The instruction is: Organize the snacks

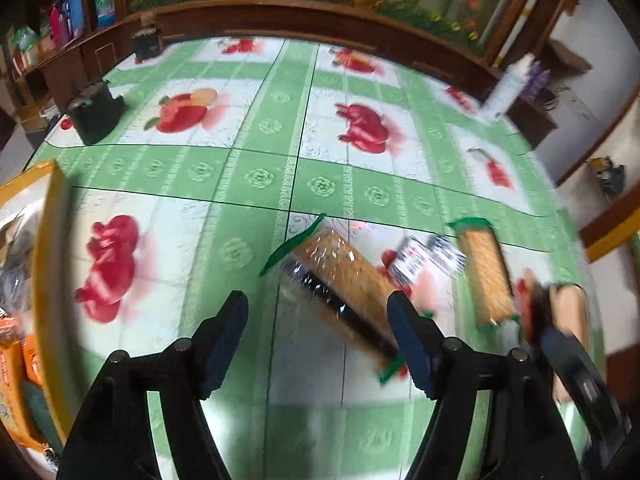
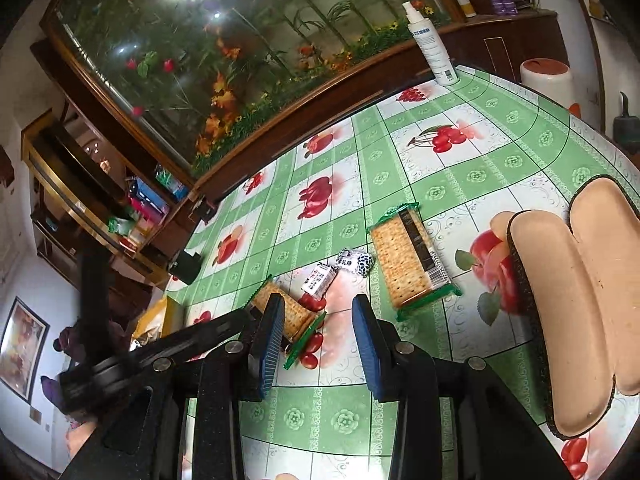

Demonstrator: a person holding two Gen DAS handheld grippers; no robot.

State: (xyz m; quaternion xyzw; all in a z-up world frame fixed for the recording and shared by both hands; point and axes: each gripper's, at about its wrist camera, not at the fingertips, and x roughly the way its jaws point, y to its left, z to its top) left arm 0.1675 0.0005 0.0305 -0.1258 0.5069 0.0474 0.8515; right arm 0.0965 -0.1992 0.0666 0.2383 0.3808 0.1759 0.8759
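Observation:
Two cracker packs in clear wrap with green ends lie on the fruit-print tablecloth. The near pack [image 1: 344,288] [image 2: 280,314] lies just ahead of my left gripper [image 1: 318,340], which is open and empty above the cloth. The second pack [image 1: 486,274] [image 2: 408,258] lies to the right. Two small black-and-white candy packets [image 1: 428,258] [image 2: 320,278] lie between the packs. My right gripper [image 2: 318,344] is open and empty, hovering over the cloth near the packs. A yellow box [image 1: 48,288] holding snack bags stands at the left.
A tan foam-lined case [image 2: 576,304] lies open at the right. A white spray bottle [image 2: 434,44] stands at the far table edge. Two black holders [image 1: 96,114] sit at the far left. A wooden cabinet with a flower picture runs behind the table.

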